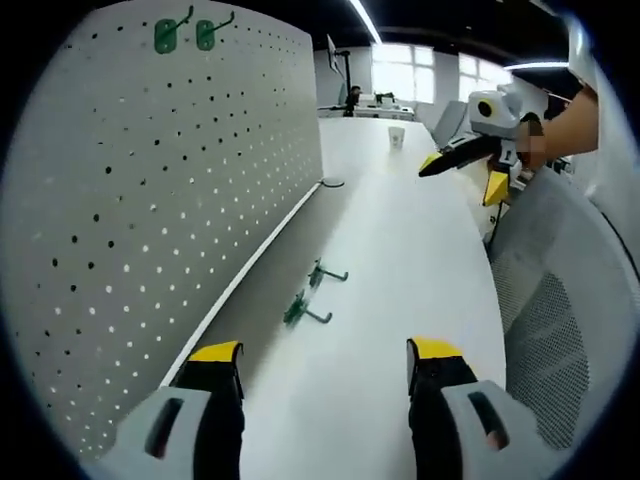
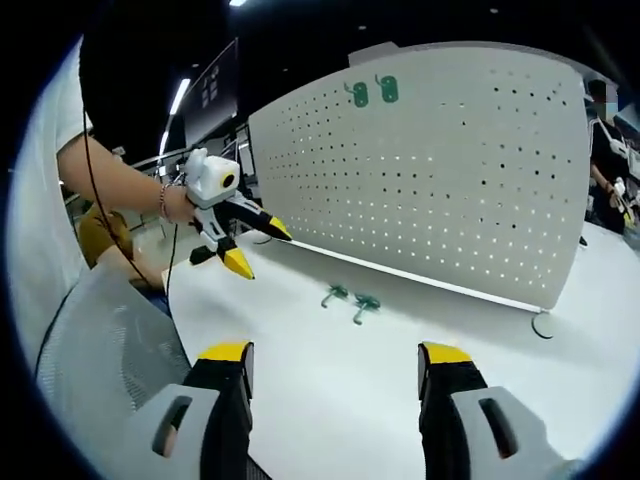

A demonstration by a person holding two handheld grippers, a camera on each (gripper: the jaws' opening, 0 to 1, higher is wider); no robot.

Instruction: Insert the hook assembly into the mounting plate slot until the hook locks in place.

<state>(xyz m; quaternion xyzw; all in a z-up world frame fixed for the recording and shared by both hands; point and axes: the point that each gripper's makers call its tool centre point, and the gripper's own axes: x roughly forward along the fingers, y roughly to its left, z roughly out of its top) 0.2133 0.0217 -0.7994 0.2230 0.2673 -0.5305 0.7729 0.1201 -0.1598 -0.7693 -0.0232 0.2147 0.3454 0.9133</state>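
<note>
Two green hooks (image 1: 312, 292) lie loose on the white table (image 1: 400, 300), close together near the foot of the pegboard (image 1: 150, 200); two more (image 1: 185, 35) hang high on the board. Left gripper (image 1: 325, 362) is spread wide with nothing between its jaws, held above the table. Right gripper (image 2: 335, 362) is likewise spread and empty, well apart from the hooks.

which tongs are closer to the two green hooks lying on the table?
About even, as far as the views show. The loose hooks lie just ahead of the left tongs and equally ahead of the right tongs. Both are open, touching neither.
</note>
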